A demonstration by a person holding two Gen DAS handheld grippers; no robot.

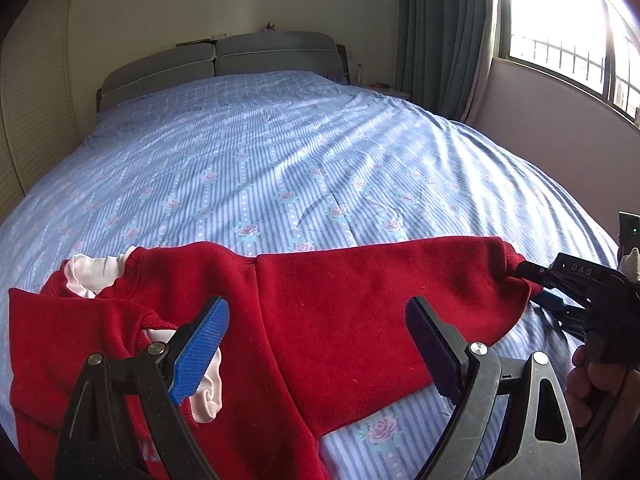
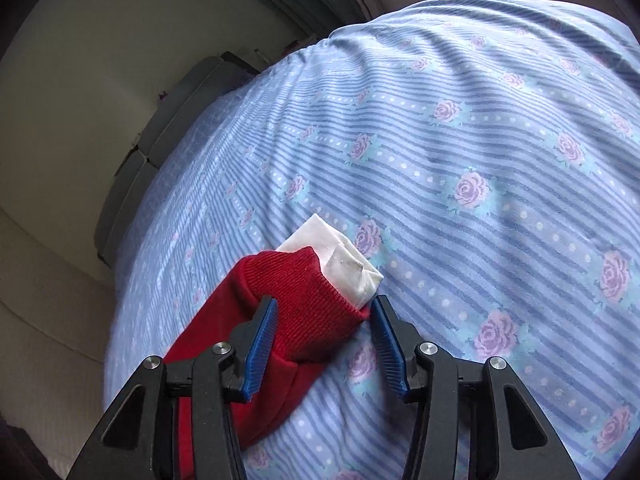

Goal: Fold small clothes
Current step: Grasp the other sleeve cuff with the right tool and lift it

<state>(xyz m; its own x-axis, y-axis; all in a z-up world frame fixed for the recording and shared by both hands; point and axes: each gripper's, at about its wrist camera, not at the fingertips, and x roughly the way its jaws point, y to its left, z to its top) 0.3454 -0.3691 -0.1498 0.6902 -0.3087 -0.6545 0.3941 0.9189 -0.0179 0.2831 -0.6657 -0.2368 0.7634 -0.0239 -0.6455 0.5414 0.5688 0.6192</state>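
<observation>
Sweater (image 1: pixel 320 320), red with a white inner layer showing at neck and cuffs, lies spread across the near part of the bed (image 1: pixel 280 152), one sleeve stretched out toward three o'clock in the left wrist view. The right gripper (image 2: pixel 324 320) sits at that sleeve's ribbed cuff (image 2: pixel 312 304): its jaws are about half open with the cuff between them, both blue pads at or against the knit, though a firm pinch cannot be told. A white cuff (image 2: pixel 344 260) pokes out beyond, toward twelve o'clock. The left gripper (image 1: pixel 316 340) hangs wide open over the sweater's chest, holding nothing, and whether its pads touch the cloth cannot be told.

One sweater, two grippers, one hand (image 1: pixel 592 384) visible at four o'clock. From twelve to two o'clock the striped, rose-printed sheet lies bare up to the headboard (image 1: pixel 216 60); curtain (image 1: pixel 440 32) and window (image 1: pixel 568 28) stand at two o'clock.
</observation>
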